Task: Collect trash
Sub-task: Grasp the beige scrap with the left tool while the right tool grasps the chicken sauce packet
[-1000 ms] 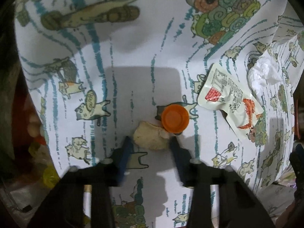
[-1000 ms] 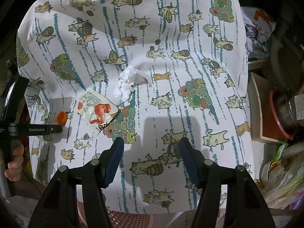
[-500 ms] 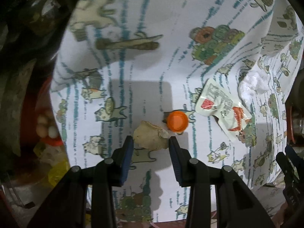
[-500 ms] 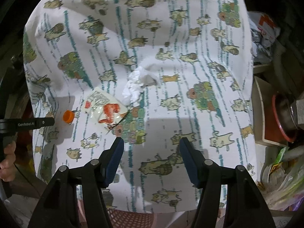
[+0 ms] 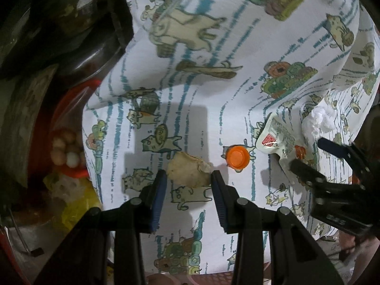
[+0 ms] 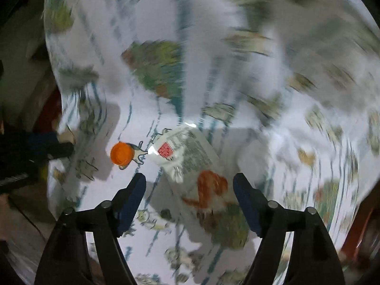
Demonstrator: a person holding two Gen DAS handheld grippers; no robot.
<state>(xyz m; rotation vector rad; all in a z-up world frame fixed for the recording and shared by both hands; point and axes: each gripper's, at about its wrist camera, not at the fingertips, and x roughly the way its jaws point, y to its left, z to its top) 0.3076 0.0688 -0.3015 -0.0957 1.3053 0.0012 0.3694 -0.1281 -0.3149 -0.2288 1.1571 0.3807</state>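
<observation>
A beige crumpled scrap (image 5: 188, 171) lies on the cat-print cloth, its near edge just between the tips of my open left gripper (image 5: 187, 178). An orange bottle cap (image 5: 237, 158) sits just right of it, also in the right wrist view (image 6: 121, 153). A white sauce packet with red print (image 5: 279, 143) lies further right. In the right wrist view the packet (image 6: 190, 159) lies partly between the open fingers of my right gripper (image 6: 188, 182), which is low over it. A white crumpled tissue (image 5: 317, 122) lies beyond the packet. The right wrist view is motion-blurred.
The cat-print cloth (image 5: 213, 109) covers the table, whose left edge drops to dark pots and a red bowl with pale balls (image 5: 65, 149). My right gripper's body (image 5: 337, 178) shows at the right of the left wrist view. A pink basket rim (image 5: 190, 279) sits below.
My right gripper has swept fast down and left from above the table's middle to hover over the sauce packet. My left gripper has eased back a little, with the beige scrap still at its tips.
</observation>
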